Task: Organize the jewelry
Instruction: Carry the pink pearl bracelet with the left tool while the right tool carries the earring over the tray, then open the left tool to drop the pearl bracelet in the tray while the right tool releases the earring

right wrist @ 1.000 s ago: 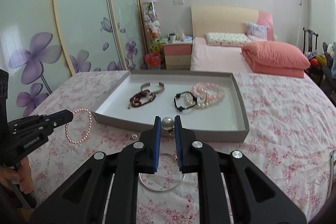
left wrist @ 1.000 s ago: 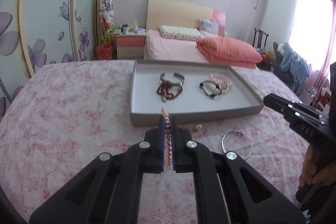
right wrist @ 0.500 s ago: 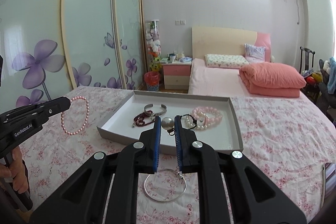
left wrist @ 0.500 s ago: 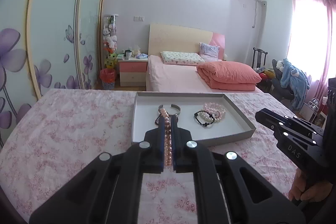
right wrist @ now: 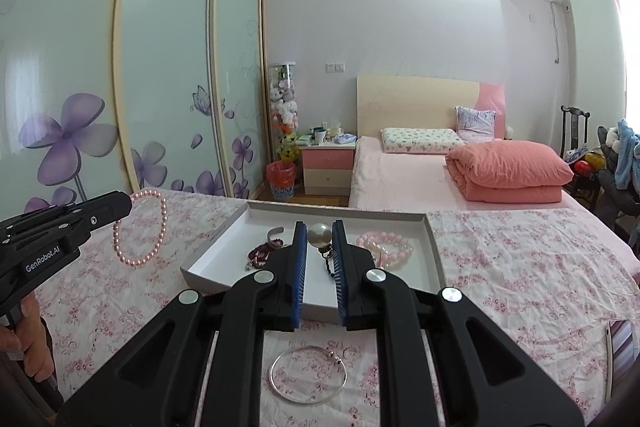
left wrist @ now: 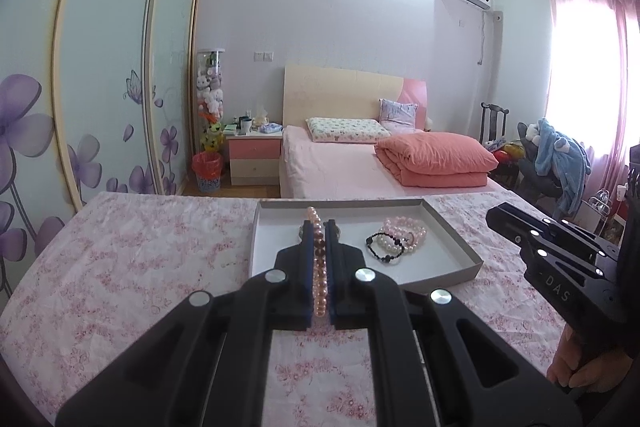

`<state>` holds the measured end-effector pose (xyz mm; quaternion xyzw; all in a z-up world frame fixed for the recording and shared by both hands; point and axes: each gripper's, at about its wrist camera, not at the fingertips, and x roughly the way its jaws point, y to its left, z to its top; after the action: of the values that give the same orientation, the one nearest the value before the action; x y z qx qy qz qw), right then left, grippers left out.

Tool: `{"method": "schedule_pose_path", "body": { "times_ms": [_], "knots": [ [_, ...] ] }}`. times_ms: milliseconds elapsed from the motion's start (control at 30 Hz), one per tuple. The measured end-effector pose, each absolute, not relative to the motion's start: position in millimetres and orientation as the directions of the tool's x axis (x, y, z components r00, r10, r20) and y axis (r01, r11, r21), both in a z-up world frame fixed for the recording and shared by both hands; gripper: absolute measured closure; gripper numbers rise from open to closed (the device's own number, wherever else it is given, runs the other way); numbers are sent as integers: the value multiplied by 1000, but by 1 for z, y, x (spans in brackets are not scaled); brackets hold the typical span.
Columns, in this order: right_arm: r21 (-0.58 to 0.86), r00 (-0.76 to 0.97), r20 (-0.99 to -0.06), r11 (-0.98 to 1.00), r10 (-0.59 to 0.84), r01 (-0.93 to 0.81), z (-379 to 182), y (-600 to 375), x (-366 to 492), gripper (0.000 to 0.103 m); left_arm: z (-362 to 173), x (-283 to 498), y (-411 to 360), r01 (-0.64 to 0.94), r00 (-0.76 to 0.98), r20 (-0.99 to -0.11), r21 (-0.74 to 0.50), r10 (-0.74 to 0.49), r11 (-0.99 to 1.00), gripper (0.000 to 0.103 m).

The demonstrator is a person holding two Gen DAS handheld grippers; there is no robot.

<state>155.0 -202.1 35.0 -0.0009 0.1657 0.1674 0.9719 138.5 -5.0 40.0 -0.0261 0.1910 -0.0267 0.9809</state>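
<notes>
The left tool (left wrist: 319,227) pinches a pink bead bracelet (right wrist: 141,229), held up at mid-left. The right tool (right wrist: 319,233) pinches a big pearl (right wrist: 319,235). Next, I think, both go down into the gray tray (right wrist: 434,251) at center.

I am holding my left gripper (left wrist: 319,227) raised and level, its blue-padded fingers (left wrist: 307,259) pinching a pink pearl bead bracelet (right wrist: 140,229). My right gripper (right wrist: 319,229) is clamping a large white pearl bead (right wrist: 319,235) between its fingertips. A hand (left wrist: 584,367) is gripping each handle.
</notes>
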Motion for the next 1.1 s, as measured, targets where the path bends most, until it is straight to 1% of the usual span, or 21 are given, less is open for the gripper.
{"method": "schedule_pose_path", "body": {
  "times_ms": [533,800,933,1100],
  "knots": [
    [25,910,-295,955,291,-297,45,-204,166,89,44,151,-6,28,932,-360,-50,-44,998,96],
    [23,923,-280,963,263,-268,55,-206,192,89,39,180,-1,6,927,-375,-57,-27,998,96],
    [66,912,-304,961,277,-270,55,-205,217,89,35,202,-2,7,923,-384,-55,-28,998,96],
    [141,866,-386,948,318,-285,39,-201,258,89,25,238,-5,27,899,-434,-72,-56,997,96]
  ]
}}
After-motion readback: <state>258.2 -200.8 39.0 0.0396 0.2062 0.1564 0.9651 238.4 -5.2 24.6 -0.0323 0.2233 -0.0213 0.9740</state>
